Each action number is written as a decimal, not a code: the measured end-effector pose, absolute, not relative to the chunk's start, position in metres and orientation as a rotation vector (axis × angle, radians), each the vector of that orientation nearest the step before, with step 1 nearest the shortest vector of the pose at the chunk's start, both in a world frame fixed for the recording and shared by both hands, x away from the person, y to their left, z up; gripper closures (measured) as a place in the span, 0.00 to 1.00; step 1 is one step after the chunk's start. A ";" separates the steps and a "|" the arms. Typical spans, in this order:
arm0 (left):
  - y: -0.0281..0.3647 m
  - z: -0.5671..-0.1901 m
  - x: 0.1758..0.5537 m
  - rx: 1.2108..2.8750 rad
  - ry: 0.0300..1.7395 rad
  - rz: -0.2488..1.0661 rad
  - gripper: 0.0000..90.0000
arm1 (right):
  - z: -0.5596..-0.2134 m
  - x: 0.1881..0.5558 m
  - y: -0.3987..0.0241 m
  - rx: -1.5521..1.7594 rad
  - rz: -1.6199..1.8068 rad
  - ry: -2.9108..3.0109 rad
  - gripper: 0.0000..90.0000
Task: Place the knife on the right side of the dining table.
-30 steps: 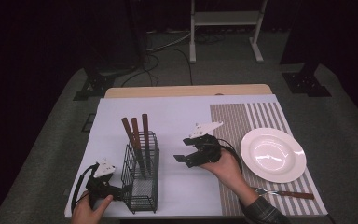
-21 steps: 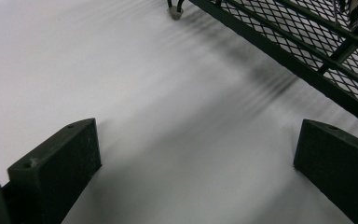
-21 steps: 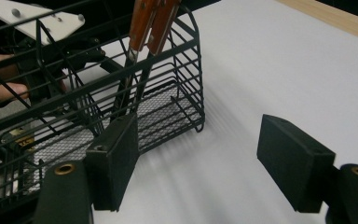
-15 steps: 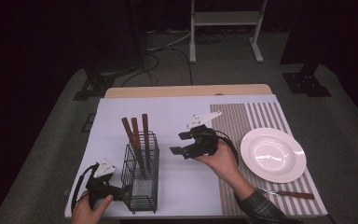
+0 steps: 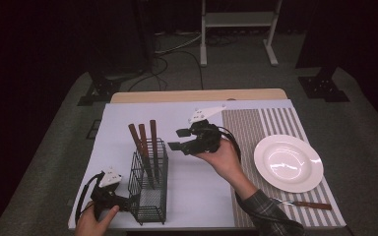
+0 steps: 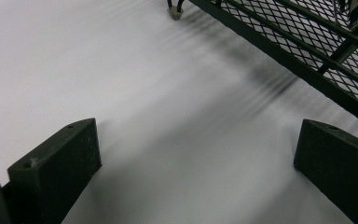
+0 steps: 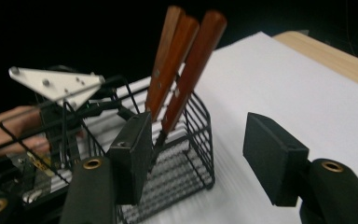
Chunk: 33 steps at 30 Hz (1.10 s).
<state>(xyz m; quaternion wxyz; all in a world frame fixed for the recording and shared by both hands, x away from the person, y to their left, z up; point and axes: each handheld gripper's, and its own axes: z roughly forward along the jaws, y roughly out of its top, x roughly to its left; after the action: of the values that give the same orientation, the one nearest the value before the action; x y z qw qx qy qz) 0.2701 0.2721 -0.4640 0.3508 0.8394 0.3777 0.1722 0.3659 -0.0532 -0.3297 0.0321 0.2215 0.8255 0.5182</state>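
A black wire basket (image 5: 148, 196) stands on the white table sheet near the front left. Three brown wooden handles (image 5: 145, 142) stick up out of it. My right gripper (image 5: 179, 140) hovers just right of those handles and points at them, open; its jaws have just been closing, with nothing between them. In the right gripper view the handles (image 7: 182, 65) and the basket (image 7: 186, 163) lie ahead of the right gripper (image 7: 205, 158). My left gripper (image 5: 128, 200) rests low by the basket's front left side, open. In its own view the left gripper (image 6: 191, 158) spans bare sheet, with the basket's mesh (image 6: 307, 42) off to the upper right.
A white plate (image 5: 288, 162) lies on the striped placemat (image 5: 256, 125) at the right. A wooden-handled utensil (image 5: 307, 203) lies in front of the plate near the table's edge. The wooden table edge (image 5: 197, 95) runs along the back.
My right gripper has risen and shifted a little left toward the handles, and its jaws stand narrower. The left gripper and the basket have not moved.
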 end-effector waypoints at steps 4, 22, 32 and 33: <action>0.272 -0.464 0.270 2.176 0.976 0.447 0.00 | -0.326 0.371 -0.045 0.667 1.623 2.540 0.49; 0.272 -0.464 0.270 2.176 0.978 0.446 0.00 | -0.325 0.398 -0.016 0.703 1.717 2.518 0.54; 0.272 -0.464 0.270 2.178 0.977 0.446 0.00 | -0.326 0.408 -0.002 0.726 1.756 2.517 0.59; 0.272 -0.464 0.270 2.179 0.976 0.446 0.00 | -0.326 0.409 -0.001 0.729 1.757 2.517 0.60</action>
<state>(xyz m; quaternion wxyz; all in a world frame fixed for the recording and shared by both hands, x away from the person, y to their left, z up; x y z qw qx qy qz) 0.2700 0.2723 -0.4637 0.3489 0.8407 0.3767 0.1721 0.4093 -0.0009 -0.3257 -0.0068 0.2311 0.7977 0.5570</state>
